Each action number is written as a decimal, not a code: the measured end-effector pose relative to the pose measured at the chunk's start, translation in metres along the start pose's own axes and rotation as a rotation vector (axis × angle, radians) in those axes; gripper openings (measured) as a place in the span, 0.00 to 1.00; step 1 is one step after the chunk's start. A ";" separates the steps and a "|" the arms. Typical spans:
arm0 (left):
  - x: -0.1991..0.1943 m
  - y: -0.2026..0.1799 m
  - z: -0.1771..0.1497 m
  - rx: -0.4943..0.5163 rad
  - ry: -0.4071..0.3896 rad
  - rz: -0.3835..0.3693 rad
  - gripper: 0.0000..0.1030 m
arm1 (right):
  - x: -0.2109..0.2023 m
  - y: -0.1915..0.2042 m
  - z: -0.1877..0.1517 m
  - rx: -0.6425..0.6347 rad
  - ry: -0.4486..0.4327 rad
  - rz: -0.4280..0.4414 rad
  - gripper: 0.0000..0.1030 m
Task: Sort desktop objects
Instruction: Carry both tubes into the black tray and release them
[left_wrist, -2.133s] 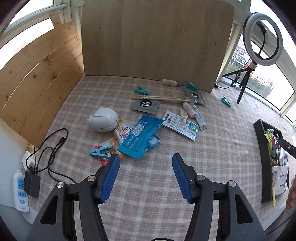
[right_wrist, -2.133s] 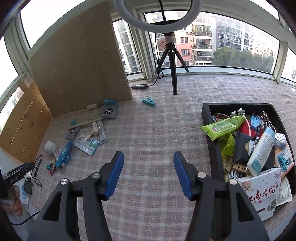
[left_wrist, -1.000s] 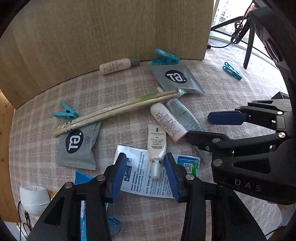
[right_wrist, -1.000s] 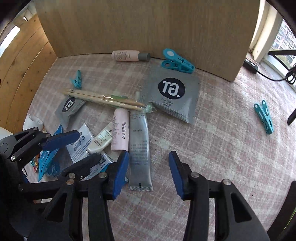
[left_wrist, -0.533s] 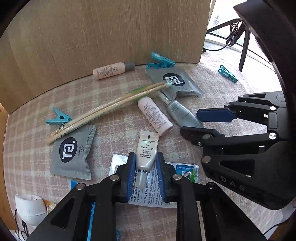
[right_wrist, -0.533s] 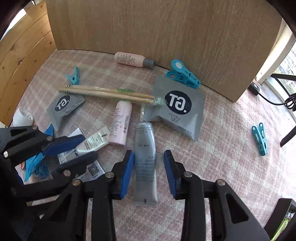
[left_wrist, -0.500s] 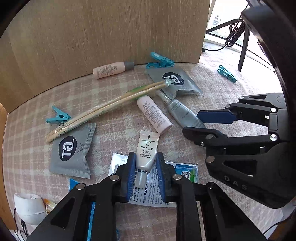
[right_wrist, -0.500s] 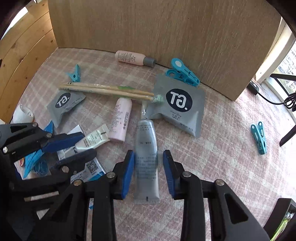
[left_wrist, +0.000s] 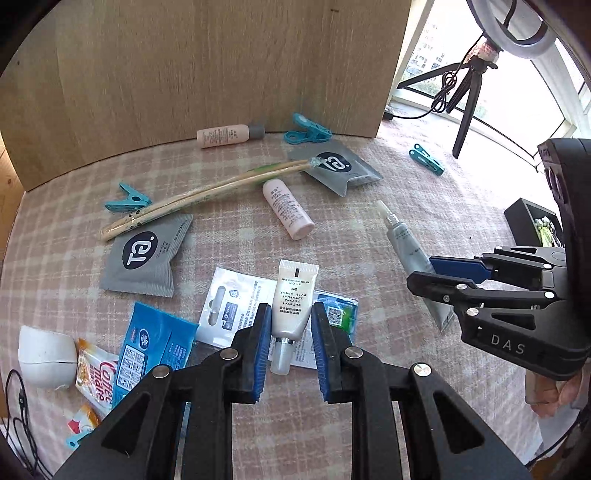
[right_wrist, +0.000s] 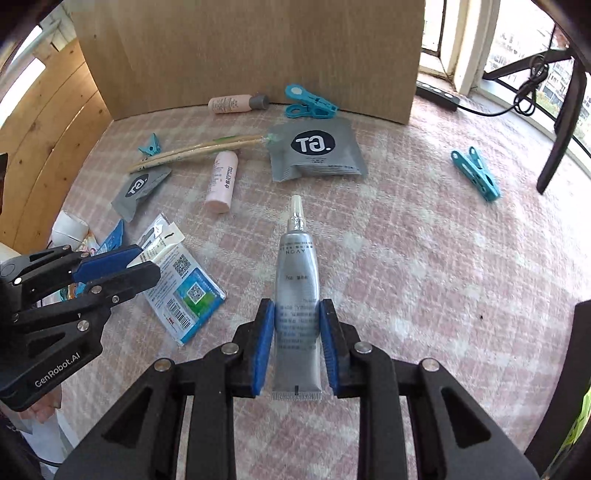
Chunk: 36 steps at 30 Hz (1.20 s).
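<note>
The left hand-held gripper (left_wrist: 290, 343) pinches a small white plastic tube (left_wrist: 293, 301); the right hand-held gripper (right_wrist: 297, 345) pinches a silver-grey plastic tube (right_wrist: 297, 291) above the pink checked worktop (right_wrist: 424, 258).

Work surface covered by a pink-and-white checked cloth (right_wrist: 424, 258). Backed by an upright light wood-grain panel (left_wrist: 207, 66); flanked on one side by a pine plank wall (right_wrist: 40, 155). Beyond the panel, bright daylight through windows (left_wrist: 517, 96). Ring light (left_wrist: 513, 26) on a black tripod (left_wrist: 465, 99) near the glass, cable coiled on its stem. Black power strip (right_wrist: 437, 96) below the window frame.
</note>
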<state>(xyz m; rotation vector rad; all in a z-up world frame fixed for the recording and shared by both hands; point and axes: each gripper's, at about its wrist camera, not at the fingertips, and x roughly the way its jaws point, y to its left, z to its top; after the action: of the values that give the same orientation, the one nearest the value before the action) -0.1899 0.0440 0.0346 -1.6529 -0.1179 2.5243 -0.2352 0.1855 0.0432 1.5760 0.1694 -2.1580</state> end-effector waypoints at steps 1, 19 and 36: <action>-0.002 -0.004 0.002 0.004 -0.005 0.001 0.20 | -0.006 -0.003 -0.001 0.003 -0.009 -0.004 0.24; -0.032 -0.190 0.032 0.271 -0.062 -0.178 0.20 | -0.172 -0.167 -0.100 0.324 -0.170 -0.175 0.24; -0.049 -0.422 0.012 0.621 -0.031 -0.385 0.20 | -0.261 -0.301 -0.259 0.681 -0.165 -0.400 0.24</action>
<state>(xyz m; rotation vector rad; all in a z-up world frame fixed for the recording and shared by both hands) -0.1569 0.4548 0.1400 -1.2056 0.2892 2.0128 -0.0774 0.6214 0.1475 1.8070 -0.3771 -2.8490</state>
